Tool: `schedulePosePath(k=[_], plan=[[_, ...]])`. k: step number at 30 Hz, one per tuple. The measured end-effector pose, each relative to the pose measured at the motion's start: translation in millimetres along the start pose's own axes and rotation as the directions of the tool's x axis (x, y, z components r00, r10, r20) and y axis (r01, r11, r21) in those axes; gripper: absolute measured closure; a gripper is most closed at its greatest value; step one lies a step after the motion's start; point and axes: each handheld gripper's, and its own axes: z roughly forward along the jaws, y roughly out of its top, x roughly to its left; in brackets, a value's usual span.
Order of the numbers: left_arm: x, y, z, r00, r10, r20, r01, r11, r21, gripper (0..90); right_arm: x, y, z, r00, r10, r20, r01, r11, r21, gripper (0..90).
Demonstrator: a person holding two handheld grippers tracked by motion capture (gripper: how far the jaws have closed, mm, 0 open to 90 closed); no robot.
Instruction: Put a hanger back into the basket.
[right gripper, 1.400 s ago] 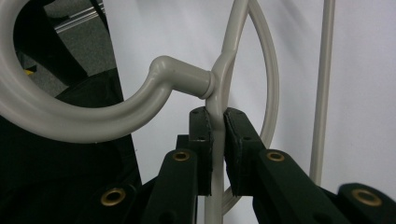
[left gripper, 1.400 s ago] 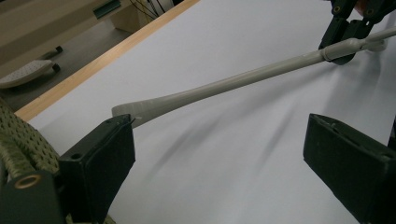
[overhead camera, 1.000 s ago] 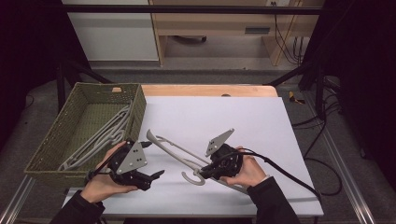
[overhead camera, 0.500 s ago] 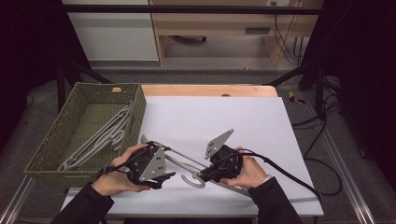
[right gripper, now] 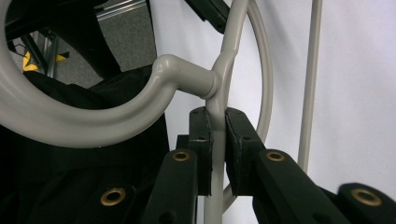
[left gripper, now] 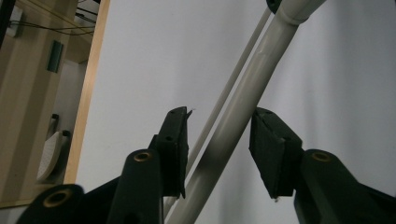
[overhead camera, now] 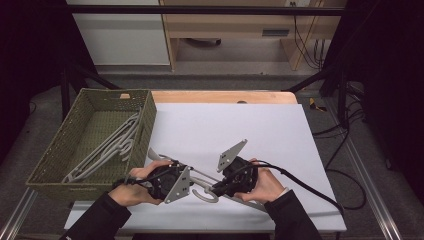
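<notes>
the right gripper (right gripper: 217, 140) is clamped on the grey clothes hanger (overhead camera: 202, 181) near its hook, steadying it on the white table (overhead camera: 260, 125). the left gripper (left gripper: 219, 149) has been closing around the arm, pads seemingly not yet pressing, probably for a two-handed lift toward the green basket (overhead camera: 60, 150).

Far half of white table (overhead camera: 240, 125) bare, free passage there. Green basket (overhead camera: 52, 165) with hangers (overhead camera: 112, 145) blocks left edge. Near centre crowded: grey hanger (overhead camera: 205, 192) lies between left gripper (overhead camera: 167, 182) and right gripper (overhead camera: 225, 186), little gap.
</notes>
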Motion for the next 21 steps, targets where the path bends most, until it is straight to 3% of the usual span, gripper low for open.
schedulePosePath(k=[4,7,11,18,21], plan=[[-2.4,0.4,2.6,0.9996,0.025,-0.008,-0.025,0.9997,0.004,68.2,1.0,0.1,1.3,1.0,0.003,-0.005,-0.003,1.0,-0.002,82.6],[-5.1,0.8,1.9,0.9972,0.073,-0.018,-0.072,0.9972,0.018,70.4,0.3,-0.2,1.4,0.9999,-0.004,-0.01,0.004,1.0,0.003,82.6],[-9.3,0.3,1.1,0.9956,0.094,-0.007,-0.093,0.9947,0.044,74.0,0.4,0.1,1.0,1.0,-0.004,-0.009,0.004,1.0,-0.006,82.2],[-12.6,-0.7,0.2,0.9956,0.084,0.041,-0.086,0.9953,0.044,79.2,0.0,-0.1,-3.1,0.9995,-0.031,0.005,0.031,0.999,-0.035,80.2],[-13.2,0.2,0.1,0.9976,0.049,0.049,-0.051,0.9978,0.042,79.6,1.4,-0.6,-4.9,0.9984,-0.035,0.045,0.037,0.998,-0.043,77.7]])
